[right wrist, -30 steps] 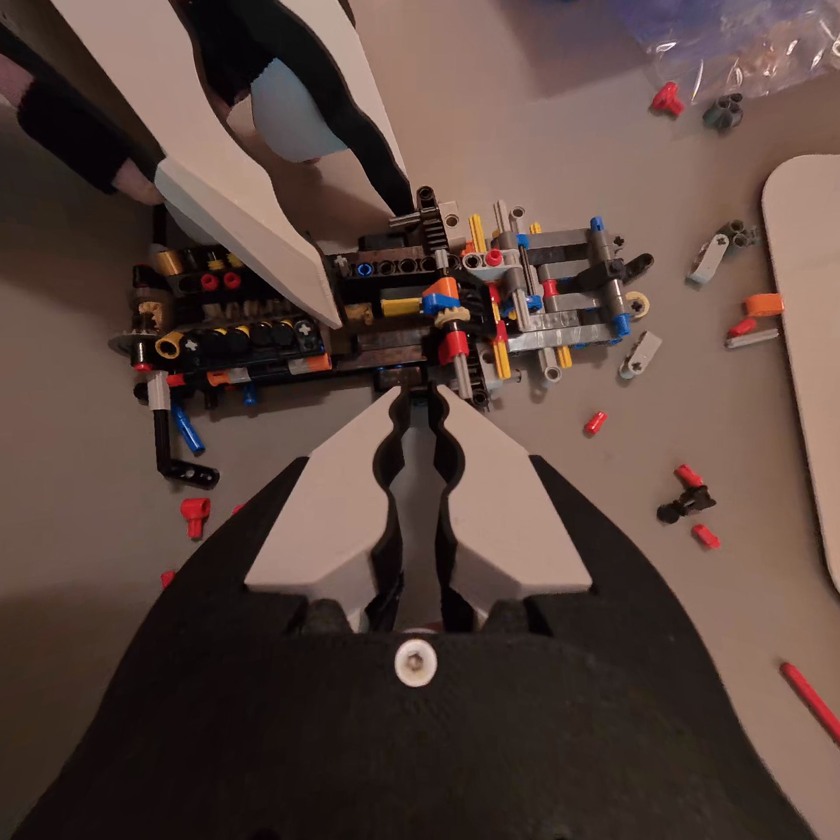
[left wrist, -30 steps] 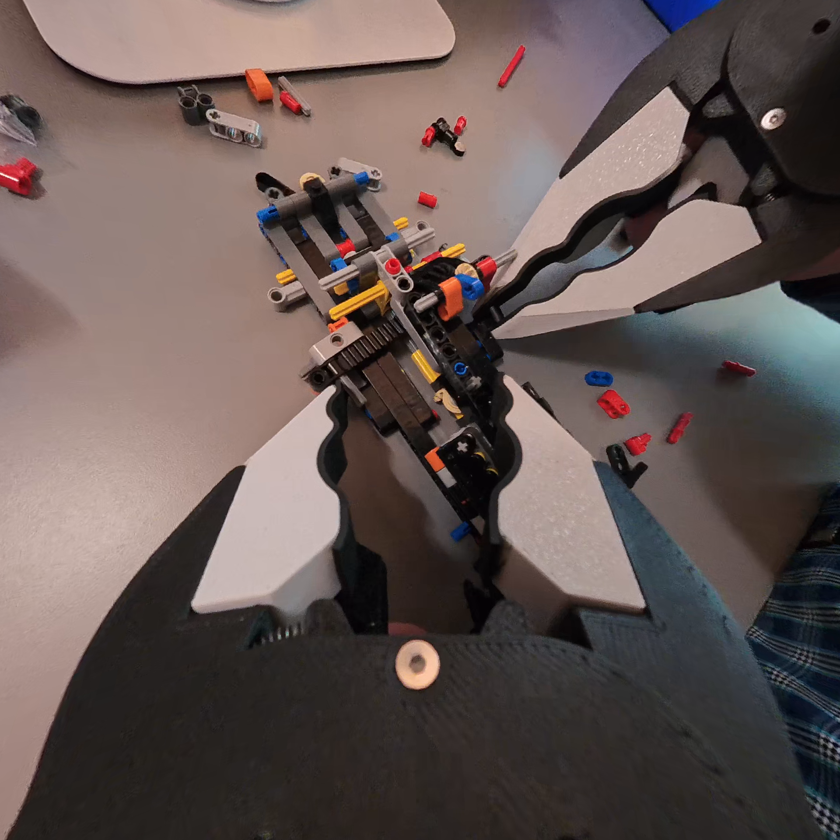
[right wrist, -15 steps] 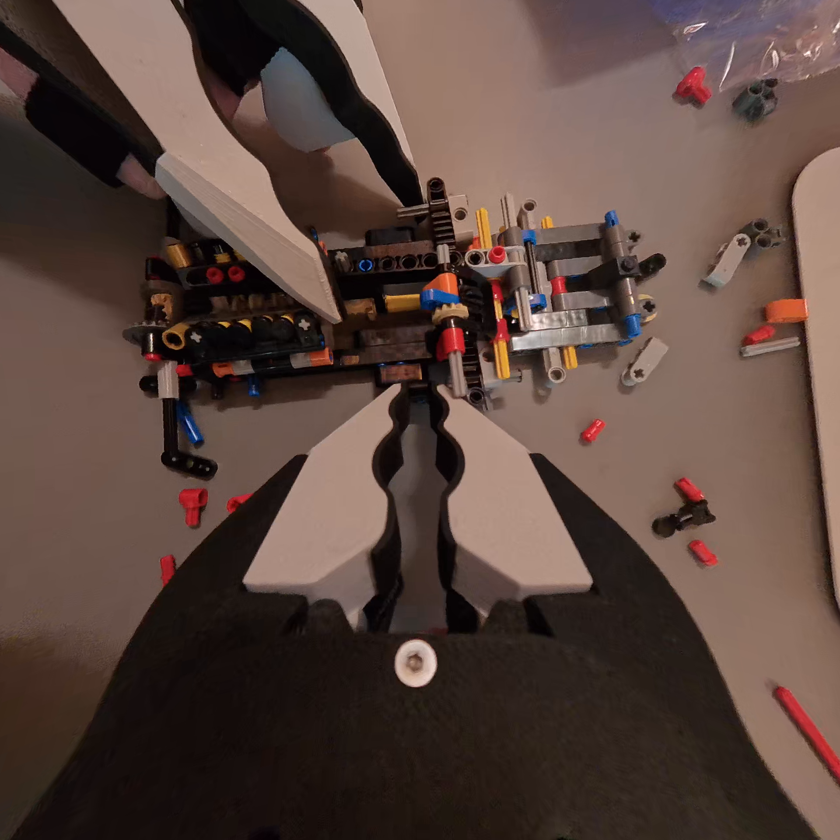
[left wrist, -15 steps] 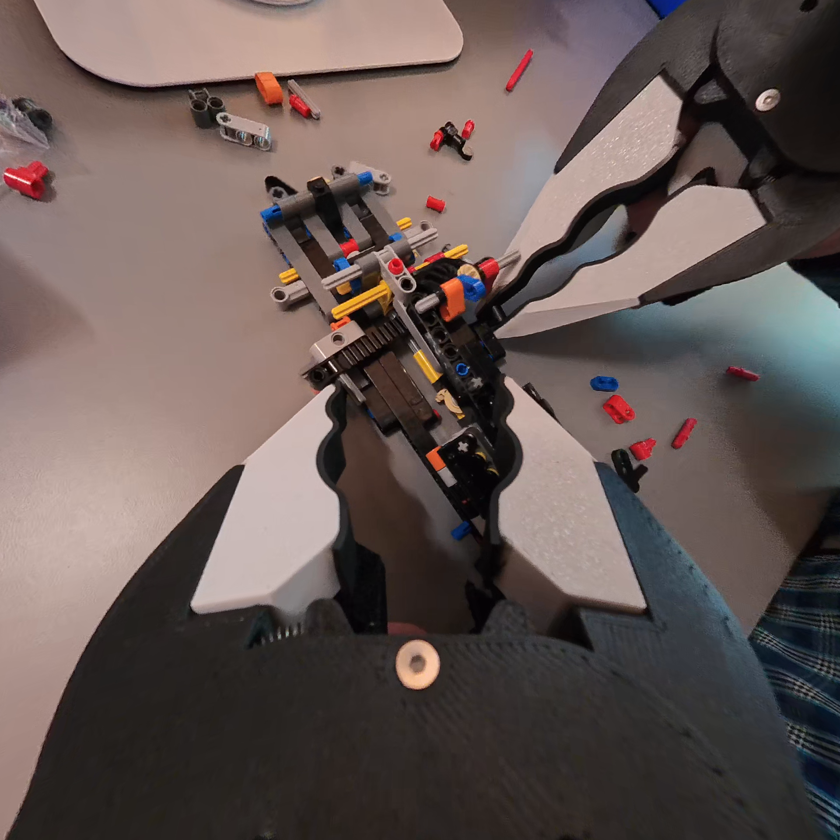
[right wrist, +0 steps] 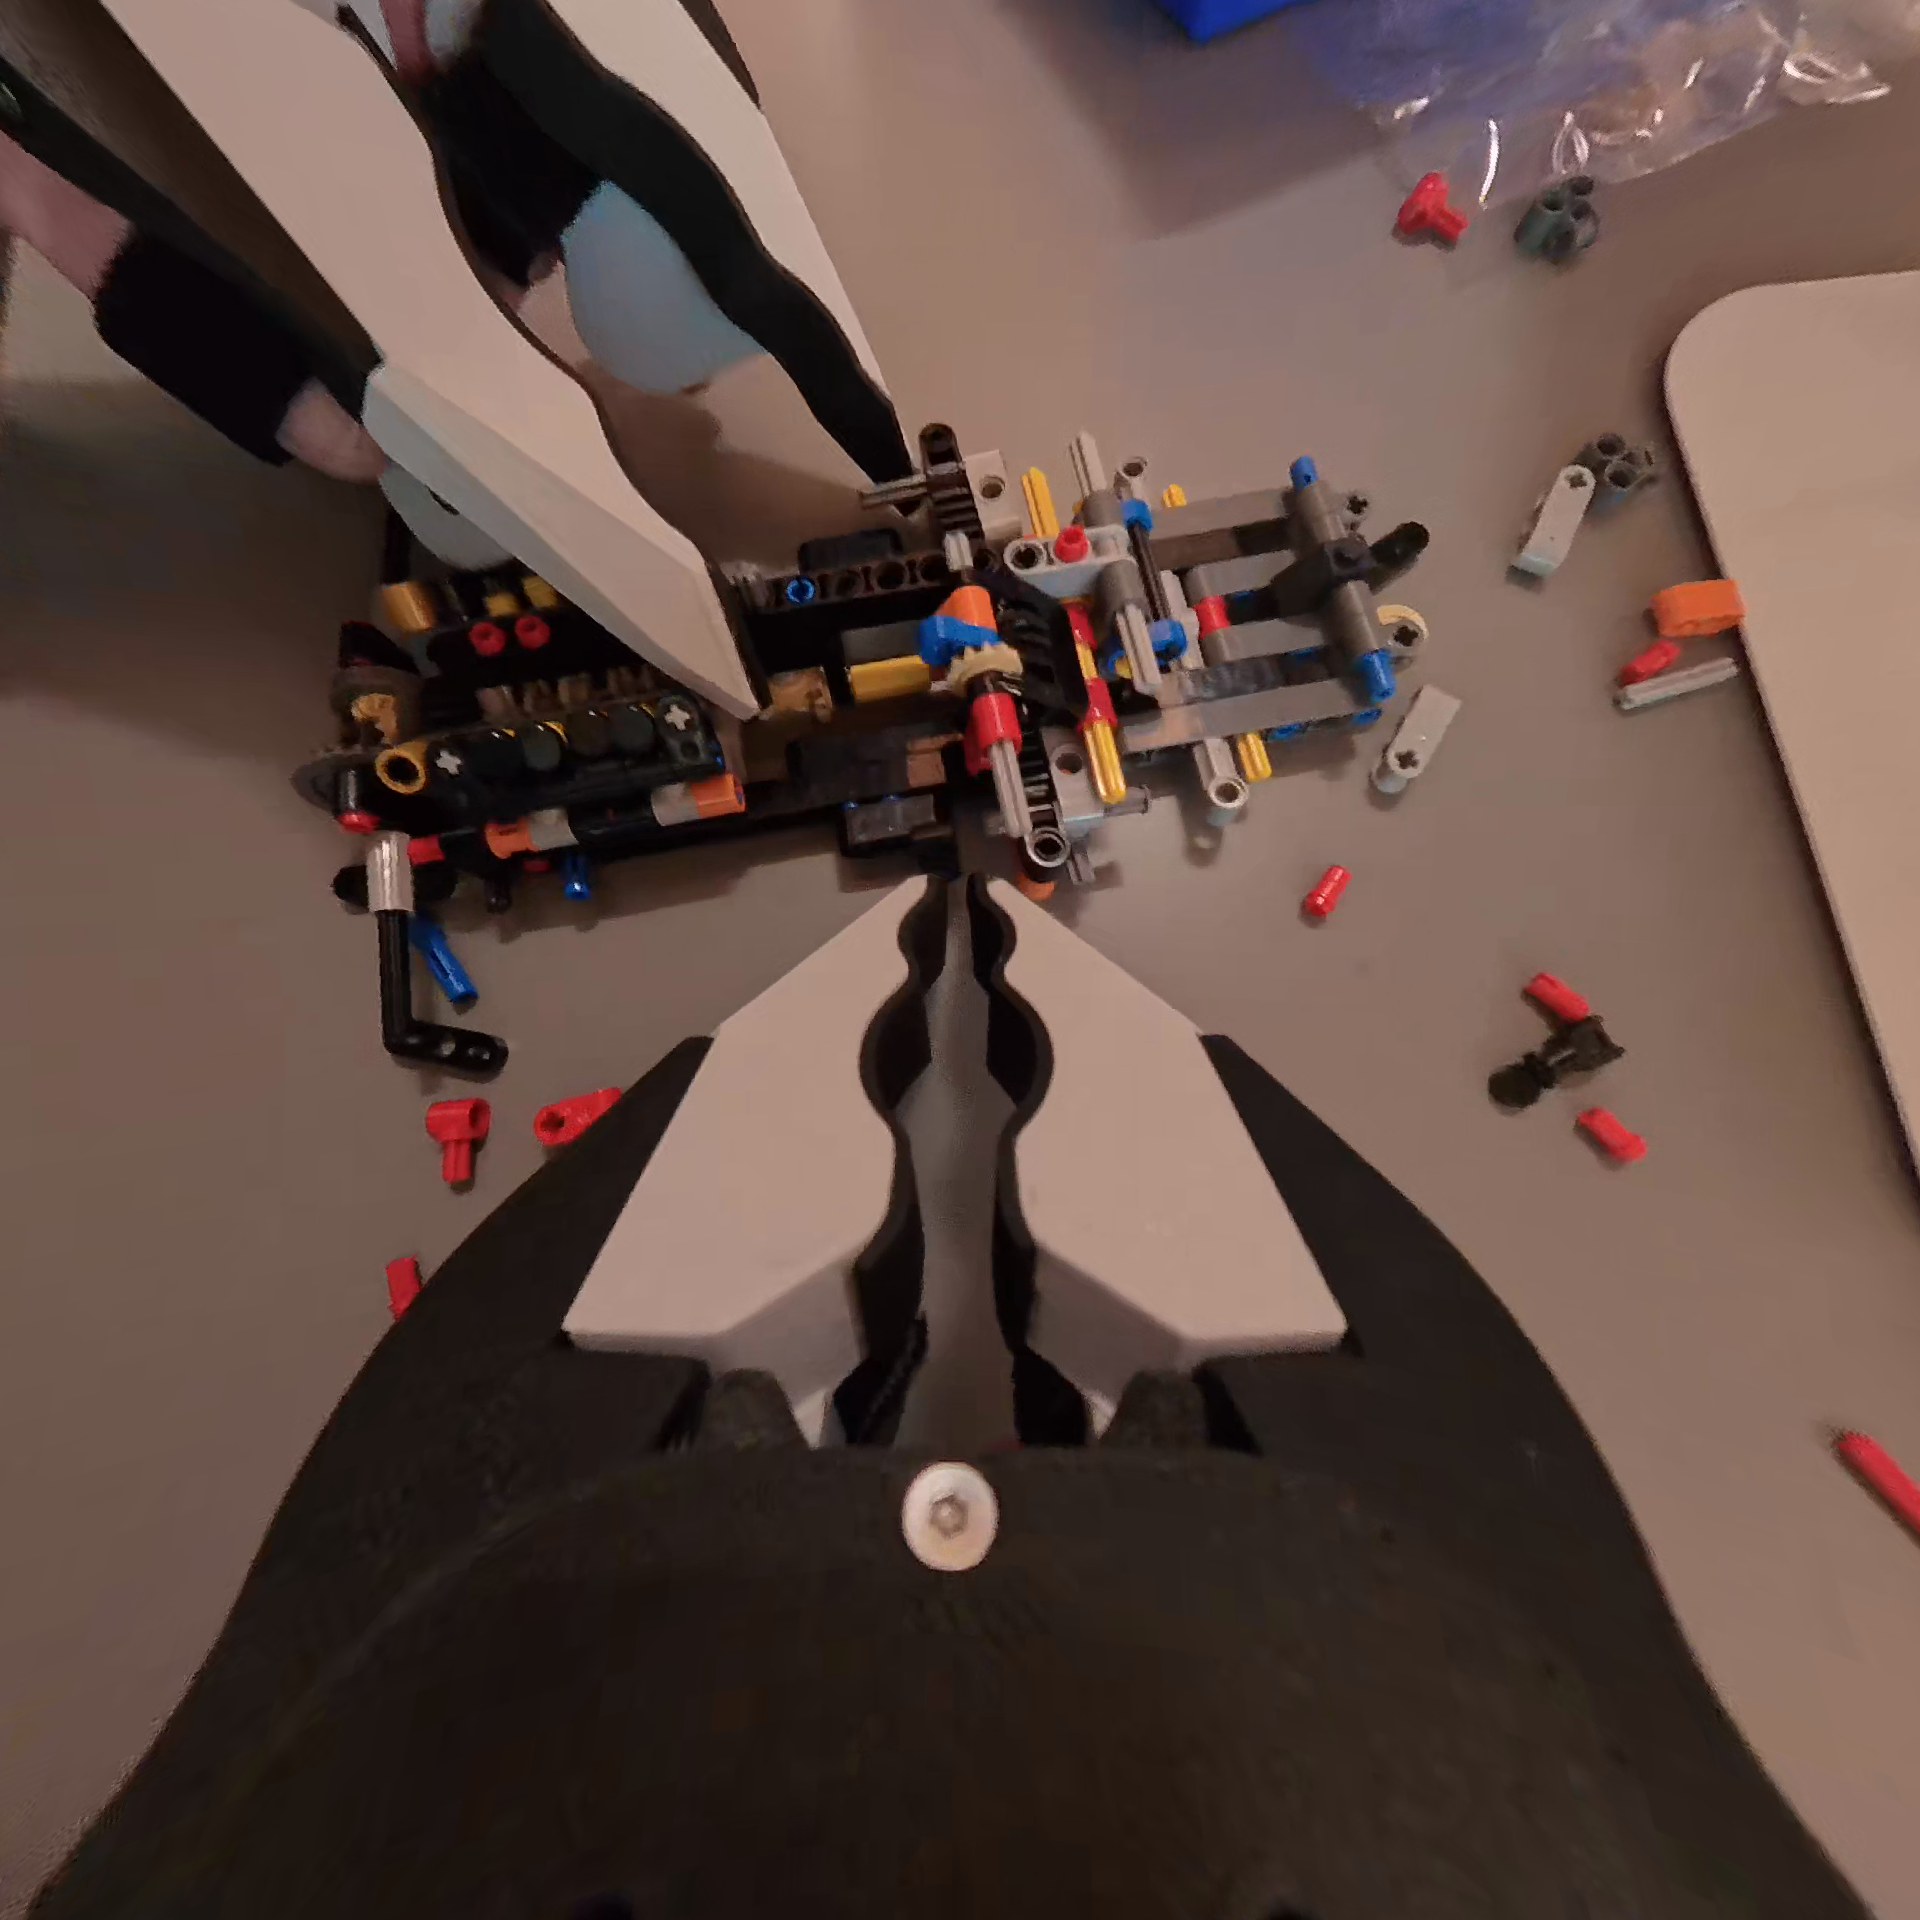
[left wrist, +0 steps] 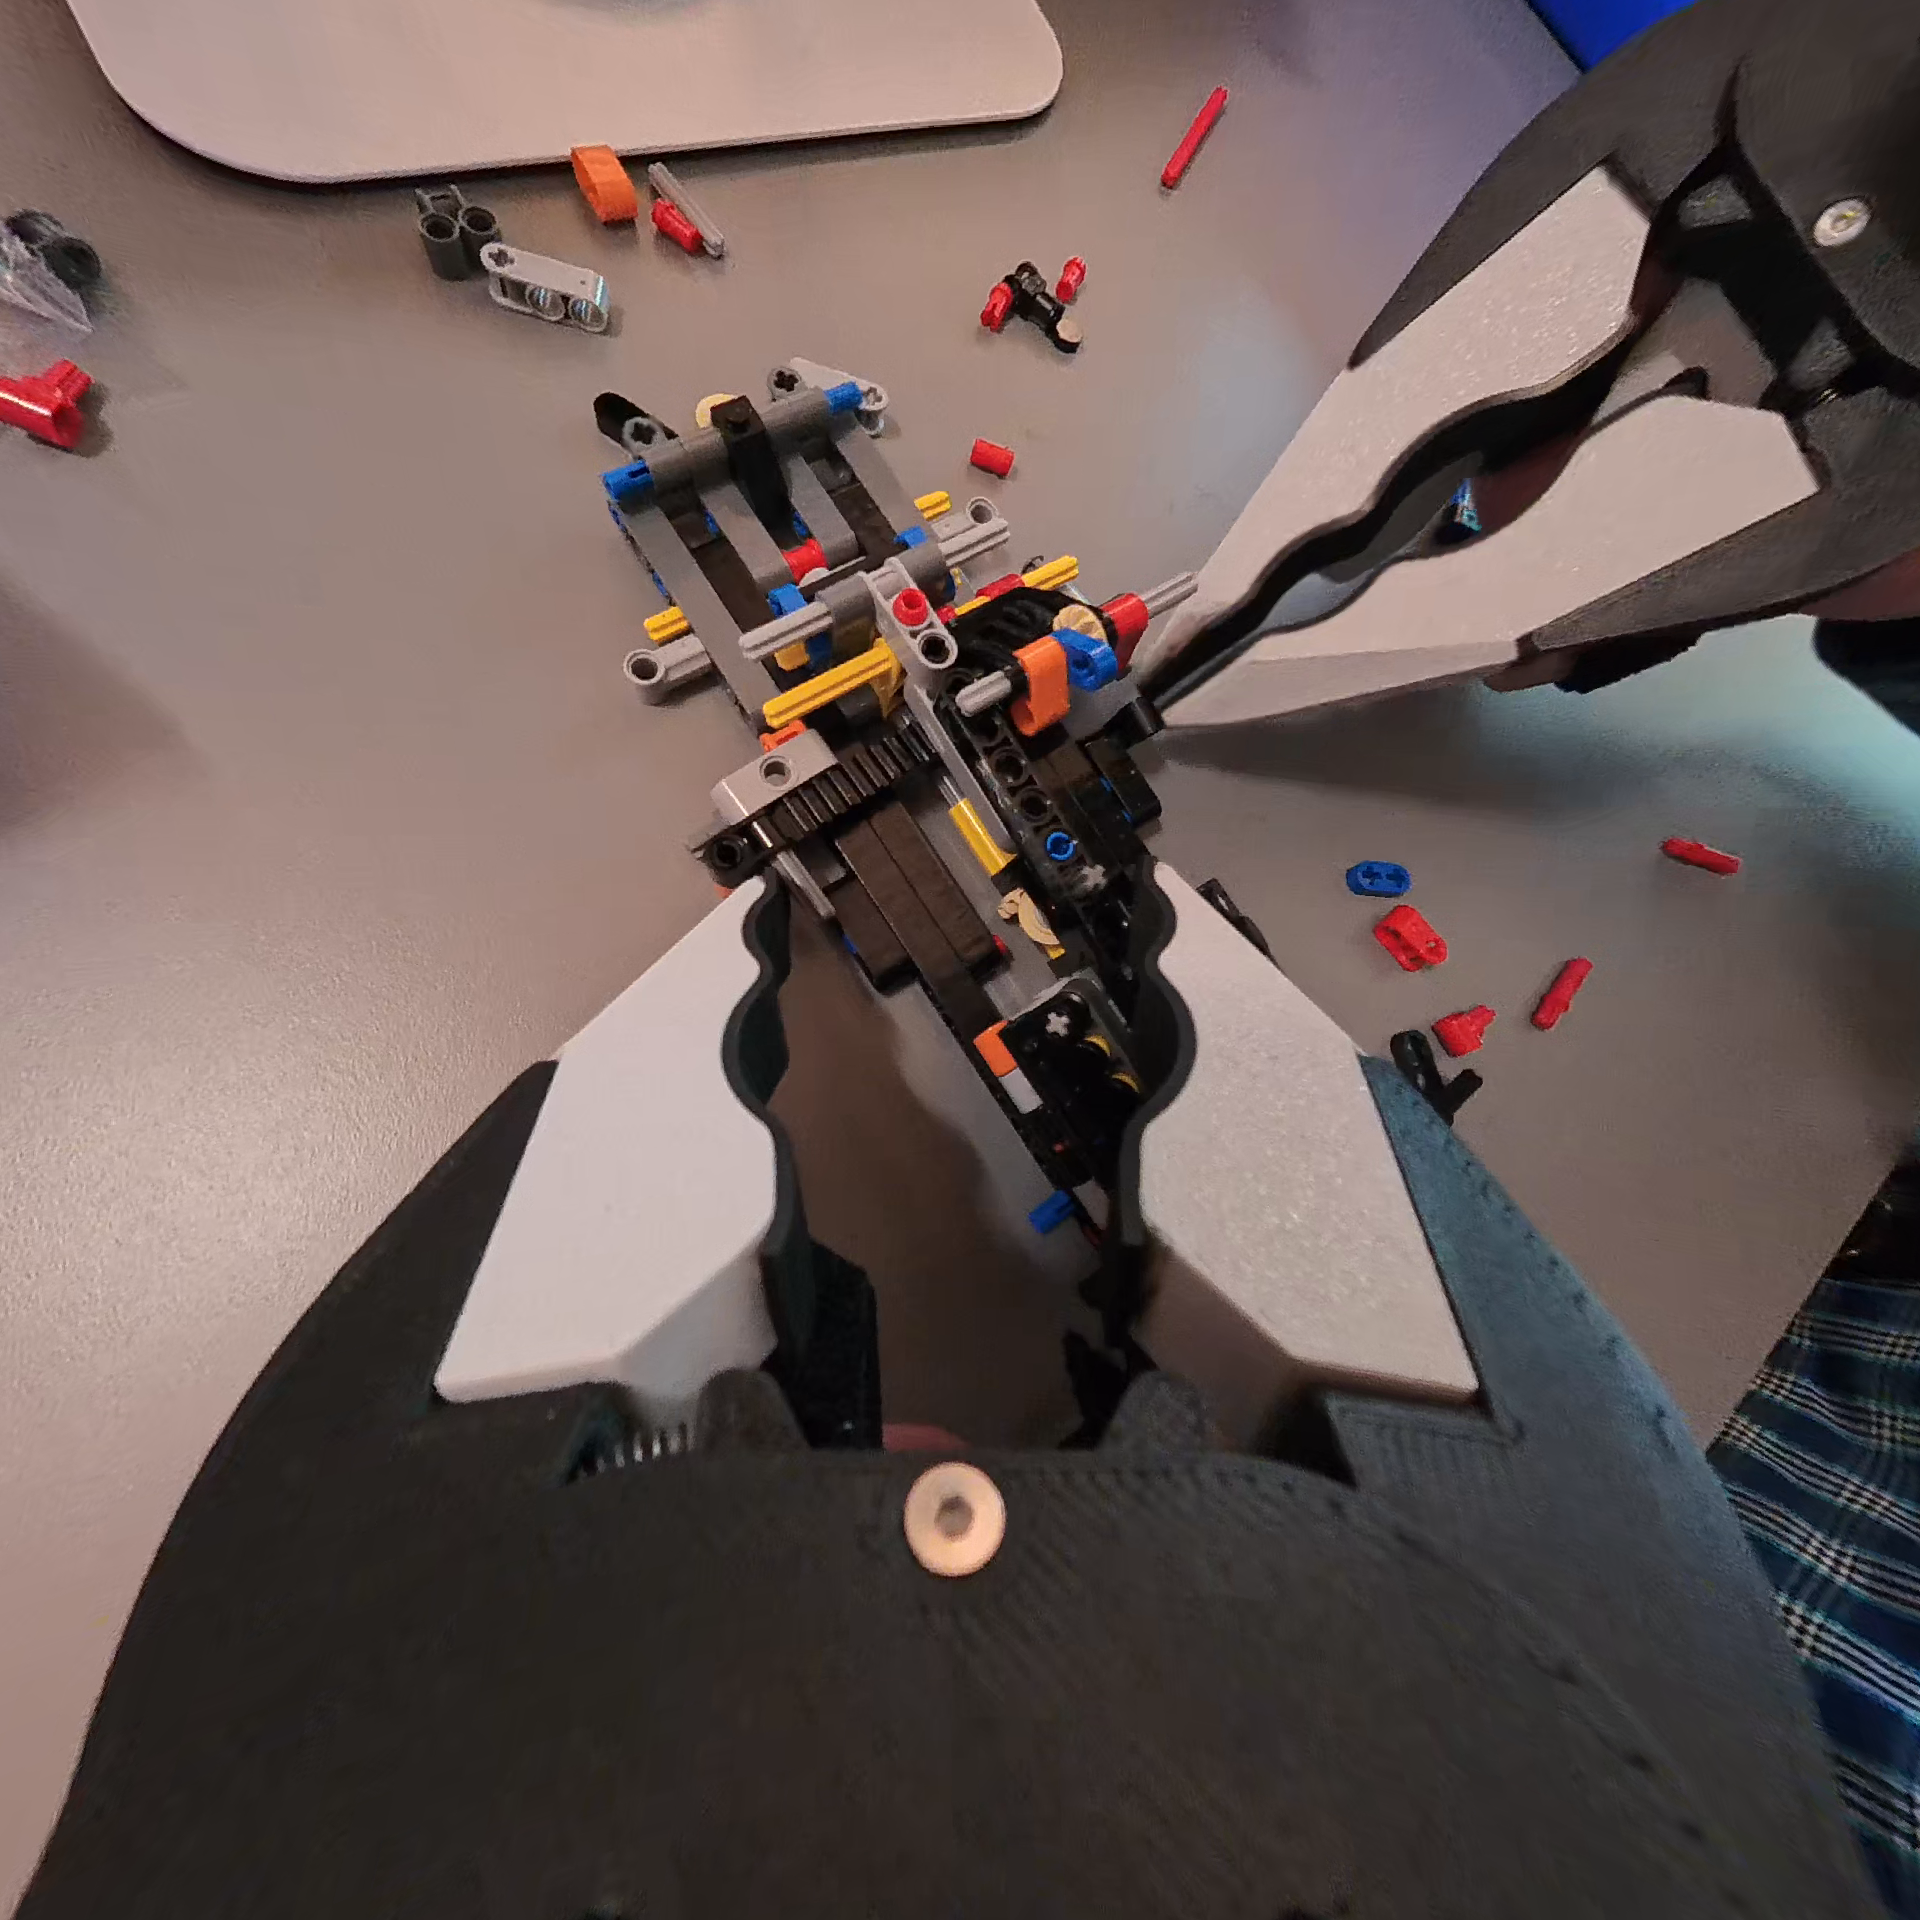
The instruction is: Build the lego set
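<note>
Straddling the near end of the lego model (left wrist: 914,790) with its fingers spread wide, the left gripper (left wrist: 961,904) is pressing both sides of it — the model is lying on the grey worktop (left wrist: 312,831). Farther off, the right gripper (right wrist: 956,883) is sitting nearly closed, empty, tips at the model's side edge, loose red pins (right wrist: 1325,890) lying around.
</note>
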The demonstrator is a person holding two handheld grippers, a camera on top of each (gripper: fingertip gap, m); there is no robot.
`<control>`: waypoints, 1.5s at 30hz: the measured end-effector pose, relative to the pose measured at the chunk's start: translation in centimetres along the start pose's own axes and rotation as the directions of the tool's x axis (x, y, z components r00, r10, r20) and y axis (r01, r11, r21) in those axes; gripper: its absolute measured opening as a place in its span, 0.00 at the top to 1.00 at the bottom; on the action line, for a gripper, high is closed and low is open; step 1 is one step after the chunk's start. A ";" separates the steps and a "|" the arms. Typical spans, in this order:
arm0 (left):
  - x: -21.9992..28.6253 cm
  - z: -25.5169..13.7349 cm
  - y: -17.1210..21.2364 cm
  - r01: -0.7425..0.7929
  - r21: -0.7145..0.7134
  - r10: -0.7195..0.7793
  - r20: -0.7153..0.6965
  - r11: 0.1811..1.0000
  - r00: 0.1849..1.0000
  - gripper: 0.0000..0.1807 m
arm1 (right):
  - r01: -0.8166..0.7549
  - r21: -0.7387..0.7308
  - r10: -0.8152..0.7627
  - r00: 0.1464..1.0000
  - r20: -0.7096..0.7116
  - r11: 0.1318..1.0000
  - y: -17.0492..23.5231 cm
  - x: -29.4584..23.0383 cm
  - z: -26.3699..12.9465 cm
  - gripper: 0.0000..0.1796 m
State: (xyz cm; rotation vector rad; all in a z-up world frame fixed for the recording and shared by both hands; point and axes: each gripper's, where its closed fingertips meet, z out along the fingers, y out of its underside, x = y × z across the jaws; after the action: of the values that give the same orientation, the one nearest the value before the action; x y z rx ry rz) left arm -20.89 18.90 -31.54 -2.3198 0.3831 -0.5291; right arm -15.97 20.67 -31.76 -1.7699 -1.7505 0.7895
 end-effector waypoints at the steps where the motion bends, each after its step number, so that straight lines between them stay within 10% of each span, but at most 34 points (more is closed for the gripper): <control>1: 0.0 0.0 0.0 0.002 -0.002 -0.002 0.001 1.000 1.000 0.64 | -0.002 0.000 0.002 1.000 0.006 1.000 0.0 0.0 0.1 1.00; 22: 0.0 0.0 0.0 0.003 0.004 -0.003 -0.009 1.000 1.000 0.64 | -0.032 -0.059 0.039 0.990 0.132 0.998 0.0 -0.3 0.5 0.98; 45: -1.5 -2.3 -3.2 -0.204 -0.039 0.208 0.139 0.978 0.968 0.63 | 0.098 0.037 -0.096 0.994 -0.061 0.994 -1.6 3.2 -0.4 0.87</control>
State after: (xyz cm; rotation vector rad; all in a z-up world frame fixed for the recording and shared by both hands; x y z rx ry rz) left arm -22.93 20.43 -28.20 -2.2903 0.5568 -0.2564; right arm -16.77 23.88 -30.47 -1.6524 -1.7554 0.7189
